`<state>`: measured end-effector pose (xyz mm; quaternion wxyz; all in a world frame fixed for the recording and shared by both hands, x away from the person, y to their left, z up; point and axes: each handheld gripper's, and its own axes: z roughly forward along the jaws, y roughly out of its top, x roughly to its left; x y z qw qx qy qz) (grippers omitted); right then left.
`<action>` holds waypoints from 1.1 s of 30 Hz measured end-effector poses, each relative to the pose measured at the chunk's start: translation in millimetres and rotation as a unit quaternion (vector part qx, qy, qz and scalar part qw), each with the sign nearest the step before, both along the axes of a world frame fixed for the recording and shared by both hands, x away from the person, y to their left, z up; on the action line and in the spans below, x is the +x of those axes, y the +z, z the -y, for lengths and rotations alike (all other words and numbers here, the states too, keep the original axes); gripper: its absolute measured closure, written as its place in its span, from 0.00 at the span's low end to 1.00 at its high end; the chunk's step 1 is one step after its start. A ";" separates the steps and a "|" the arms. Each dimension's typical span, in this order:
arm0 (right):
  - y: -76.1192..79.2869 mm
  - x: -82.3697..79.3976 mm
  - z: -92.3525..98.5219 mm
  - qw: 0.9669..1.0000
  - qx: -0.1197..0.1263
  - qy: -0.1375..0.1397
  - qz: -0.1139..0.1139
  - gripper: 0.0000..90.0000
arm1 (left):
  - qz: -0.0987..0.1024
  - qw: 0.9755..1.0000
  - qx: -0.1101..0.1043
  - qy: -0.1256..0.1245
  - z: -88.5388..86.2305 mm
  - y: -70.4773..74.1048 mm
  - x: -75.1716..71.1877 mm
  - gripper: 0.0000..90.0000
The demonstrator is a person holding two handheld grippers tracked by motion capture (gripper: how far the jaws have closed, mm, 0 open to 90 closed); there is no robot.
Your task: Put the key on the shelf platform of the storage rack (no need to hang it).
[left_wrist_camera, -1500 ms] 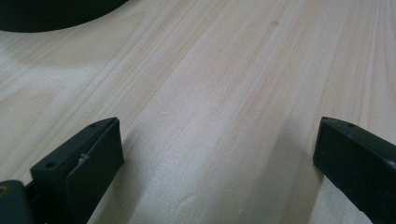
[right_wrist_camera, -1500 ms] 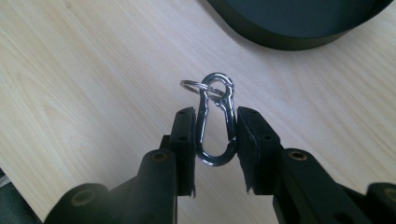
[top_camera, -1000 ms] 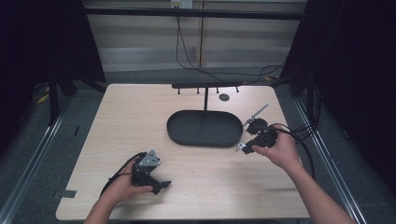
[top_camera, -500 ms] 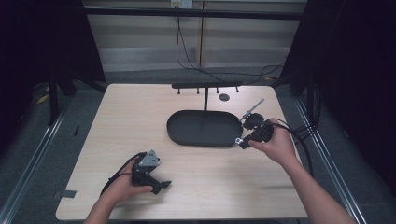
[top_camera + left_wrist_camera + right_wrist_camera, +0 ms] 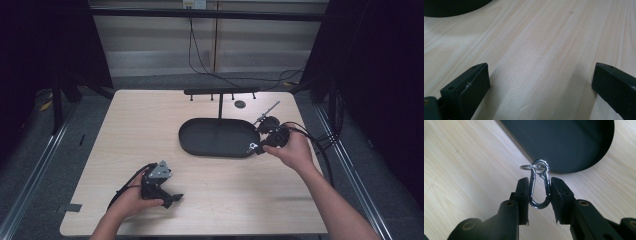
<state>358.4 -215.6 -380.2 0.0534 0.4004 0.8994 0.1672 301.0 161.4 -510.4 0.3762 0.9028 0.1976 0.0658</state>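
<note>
High view: the right tongs hover at the black tray rim; the left tongs rest on the surface. Left gripper view: jaws wide apart, holding nothing. Right gripper view: jaws clamp a carabiner; carrying seems under way, and hanging it on the rack likely comes next.

You see a shiny silver metal carabiner clip with a thin silver key ring at its 12 o'clock end. Your right gripper is matte black, like the oval black tray. The pale wooden table shows fine straight grain. Your left gripper is black with a grey plate.
</note>
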 end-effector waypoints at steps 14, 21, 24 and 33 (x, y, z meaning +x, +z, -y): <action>-5.9 10.6 -7.5 1.000 0.006 -0.014 0.011 0.77 | 0.000 1.000 0.000 0.000 0.0 0.0 0.0 0.01; -8.8 17.7 -7.8 0.999 0.010 -0.028 0.021 0.77 | 0.000 1.000 0.000 -0.001 0.1 -0.1 0.0 0.01; -10.8 21.0 -8.9 0.999 0.013 -0.031 0.018 0.77 | -0.001 1.000 0.000 -0.001 0.3 -0.1 0.0 0.01; -16.1 26.5 -11.7 0.999 0.016 -0.034 0.023 0.77 | -0.001 1.000 0.000 -0.001 0.3 -0.1 0.1 0.01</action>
